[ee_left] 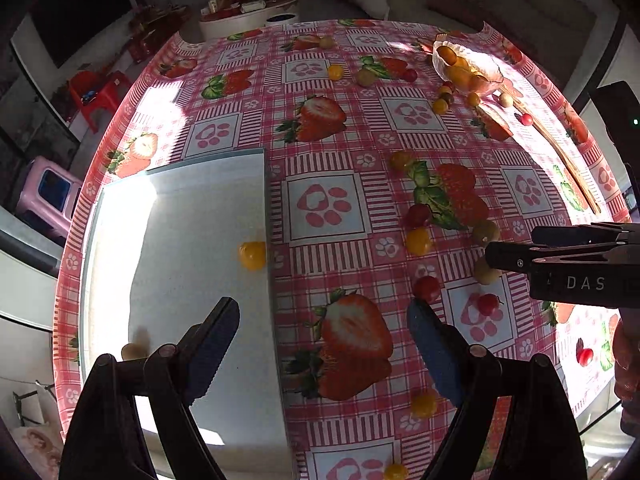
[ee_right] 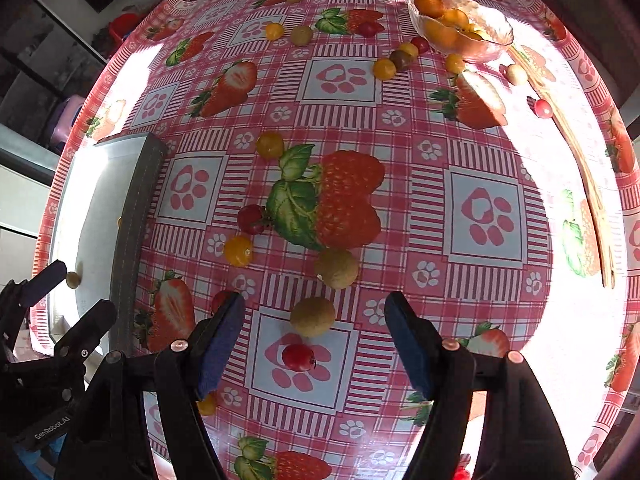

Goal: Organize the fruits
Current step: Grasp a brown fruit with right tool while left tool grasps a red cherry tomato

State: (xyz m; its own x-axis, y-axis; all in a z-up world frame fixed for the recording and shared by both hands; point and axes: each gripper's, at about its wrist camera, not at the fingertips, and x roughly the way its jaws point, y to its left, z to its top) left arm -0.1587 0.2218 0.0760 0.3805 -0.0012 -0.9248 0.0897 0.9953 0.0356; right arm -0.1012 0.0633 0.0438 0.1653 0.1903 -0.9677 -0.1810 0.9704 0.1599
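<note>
Between right gripper (ee_right: 314, 344) pads, parted and empty: red tomato (ee_right: 298, 357); drop straight, centre it. Left gripper (ee_left: 322, 346) parted, empty.

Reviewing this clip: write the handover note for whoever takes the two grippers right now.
Left gripper: open, empty, over the white tray's right edge.
Right gripper: open, empty, over a red cherry tomato and a tan round fruit.
Done: one yellow tomato and one small tan fruit lie in the tray; the glass bowl holds orange fruits.
Left: many tomatoes and tan fruits scattered on the strawberry tablecloth.
</note>
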